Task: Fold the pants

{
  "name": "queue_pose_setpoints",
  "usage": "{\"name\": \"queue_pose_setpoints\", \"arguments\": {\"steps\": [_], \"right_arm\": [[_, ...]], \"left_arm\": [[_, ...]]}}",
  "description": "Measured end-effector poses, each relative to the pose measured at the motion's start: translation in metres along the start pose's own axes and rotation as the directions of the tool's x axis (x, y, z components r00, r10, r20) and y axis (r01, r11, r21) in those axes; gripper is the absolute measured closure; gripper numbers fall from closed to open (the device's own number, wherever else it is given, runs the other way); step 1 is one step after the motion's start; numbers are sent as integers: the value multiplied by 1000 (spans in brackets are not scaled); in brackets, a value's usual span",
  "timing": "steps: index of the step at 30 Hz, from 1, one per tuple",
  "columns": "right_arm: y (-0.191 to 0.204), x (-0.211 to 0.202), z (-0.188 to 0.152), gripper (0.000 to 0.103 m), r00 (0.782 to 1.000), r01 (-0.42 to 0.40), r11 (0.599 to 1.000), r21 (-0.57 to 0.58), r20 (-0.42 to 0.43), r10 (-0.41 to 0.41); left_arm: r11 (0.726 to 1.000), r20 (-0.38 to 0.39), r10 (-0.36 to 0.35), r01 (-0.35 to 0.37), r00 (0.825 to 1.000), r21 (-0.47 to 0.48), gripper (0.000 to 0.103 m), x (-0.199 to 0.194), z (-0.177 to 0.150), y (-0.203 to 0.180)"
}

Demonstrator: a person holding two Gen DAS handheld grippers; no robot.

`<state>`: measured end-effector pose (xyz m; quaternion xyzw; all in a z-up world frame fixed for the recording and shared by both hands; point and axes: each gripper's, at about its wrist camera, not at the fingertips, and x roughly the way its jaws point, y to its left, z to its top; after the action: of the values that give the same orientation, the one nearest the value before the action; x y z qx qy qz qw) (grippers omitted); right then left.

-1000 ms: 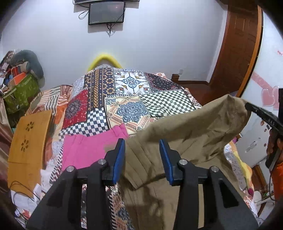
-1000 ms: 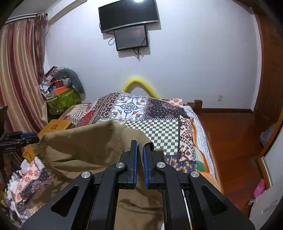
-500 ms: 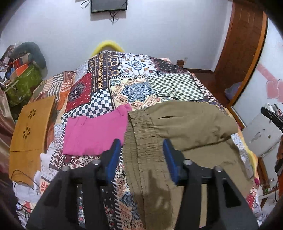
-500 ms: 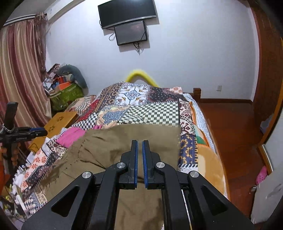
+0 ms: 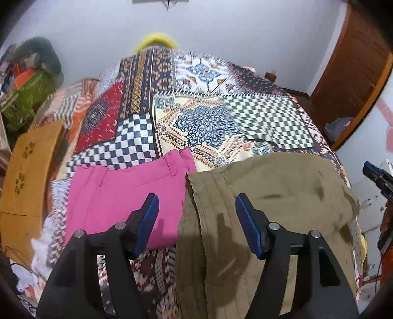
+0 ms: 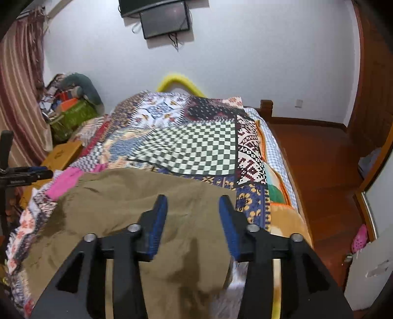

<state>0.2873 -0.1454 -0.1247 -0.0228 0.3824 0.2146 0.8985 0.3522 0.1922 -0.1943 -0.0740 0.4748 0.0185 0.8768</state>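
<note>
**Bedroom, patchwork bed, khaki pants lying loose**

White walls close off the far end of the room, with a dark screen [image 6: 167, 23] mounted high on the wall beyond the right gripper; no brand or writing can be read on it or on anything else in either view. Below it the bed [image 6: 272, 137] carries a patchwork quilt [image 5: 208, 122] of checks and florals, with a yellow curved piece [image 6: 180, 82] at its far end.

Ahead of the left gripper [image 5: 196, 223], its blue-padded jaws stand wide apart and grasp nothing; the gap between them straddles the edge where the khaki pants [image 5: 270, 196] meet a folded pink garment [image 5: 122, 193]. The pink garment lies under and beyond its left finger, the khaki pants under and beyond its right finger, pleated waistband nearest the middle.

The right gripper [image 6: 192, 223] is likewise released, jaws spread, hovering over the khaki pants [image 6: 127, 203], which lie spread on the quilt beneath and to the left of it. Whether either gripper touches the cloth cannot be told. A wooden door [image 5: 356, 81] stands far right.
</note>
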Motion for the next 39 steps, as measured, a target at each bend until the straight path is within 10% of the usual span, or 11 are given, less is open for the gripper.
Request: {"name": "queue_pose_setpoints", "arguments": {"steps": [11,23,27,35,37,39], "right_arm": [[-44,101,0,62,977,27,999,33,-214,-19],[-46,127,1,63,963,-37,999,-1,-267,35],[-44,133,3,89,966,-13,1000,-16,-260,9],[-38,109,12,91,987,21,999,-44,-157,-27],[-40,99,19,91,992,18,999,-27,-124,-22],[-40,84,25,91,996,20,1000,-15,-86,-22]], "left_arm": [[1000,-122,-31,30,992,-8,32,84,18,8],[995,-181,-99,94,978,-36,30,116,18,1],[992,-176,-125,122,976,-26,50,116,18,-6],[997,-73,-49,54,996,60,63,83,29,-18],[997,-47,-43,46,998,60,91,70,33,-18],[997,-35,-52,54,998,47,92,58,36,-14]]}}
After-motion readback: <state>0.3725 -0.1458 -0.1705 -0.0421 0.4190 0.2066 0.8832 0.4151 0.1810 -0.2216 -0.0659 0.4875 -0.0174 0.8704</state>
